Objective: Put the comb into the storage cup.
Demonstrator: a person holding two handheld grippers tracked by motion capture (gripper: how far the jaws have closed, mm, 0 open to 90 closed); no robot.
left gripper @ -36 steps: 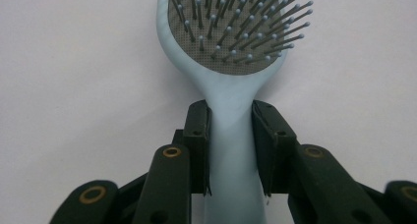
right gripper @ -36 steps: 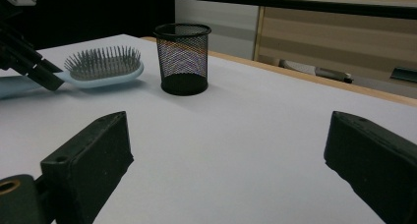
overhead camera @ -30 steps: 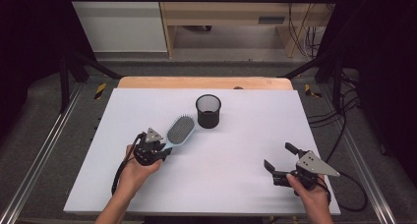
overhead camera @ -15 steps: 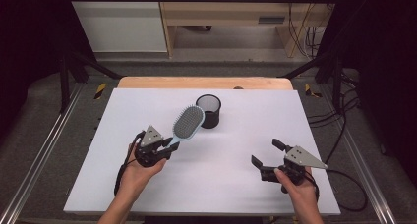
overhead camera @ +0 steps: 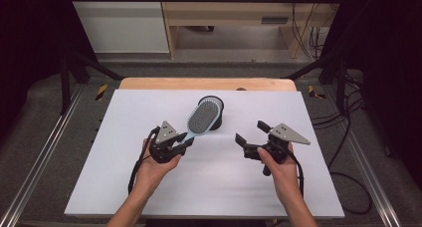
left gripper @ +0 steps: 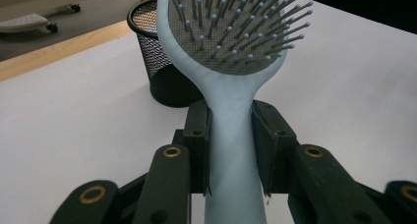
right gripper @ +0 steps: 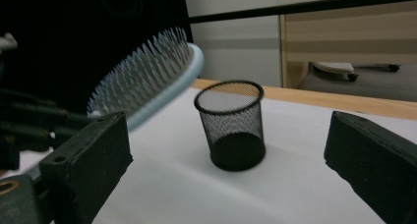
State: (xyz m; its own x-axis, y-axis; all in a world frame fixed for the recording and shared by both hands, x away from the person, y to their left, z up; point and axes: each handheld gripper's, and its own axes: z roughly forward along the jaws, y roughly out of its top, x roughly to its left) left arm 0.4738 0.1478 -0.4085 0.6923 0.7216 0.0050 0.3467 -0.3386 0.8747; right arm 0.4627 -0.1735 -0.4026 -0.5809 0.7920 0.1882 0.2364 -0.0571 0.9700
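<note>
The left gripper (overhead camera: 180,145) sits at the left of the bench (overhead camera: 149,197), its jaws clamped on the handle of a pale blue brush (overhead camera: 201,119). In the left gripper view the two pads (left gripper: 196,135) press flat on either side of that handle, and the bristled head (left gripper: 231,27) rises up and away from them. Seen from above, the brush's long axis runs from the jaws up and to the right, clear of the bench, with the head hanging just in front of the mesh cup (overhead camera: 216,103), partly covering it. The cup stands upright near the far middle of the bench, mouth open to the top. Judging by this, the brush looks meant for the cup, and the handle end is the one held, so the head would go in first unless the brush is turned or passed over.

To the right, the right gripper (overhead camera: 250,138) holds nothing; its jaws stand wide apart and point left toward the brush head and cup. In the right gripper view the cup (right gripper: 231,130) sits squarely between the two pads (right gripper: 88,155), well beyond them, with the brush head (right gripper: 147,76) slanting in above the left one. The left gripper is the nearer to the cup.
</note>
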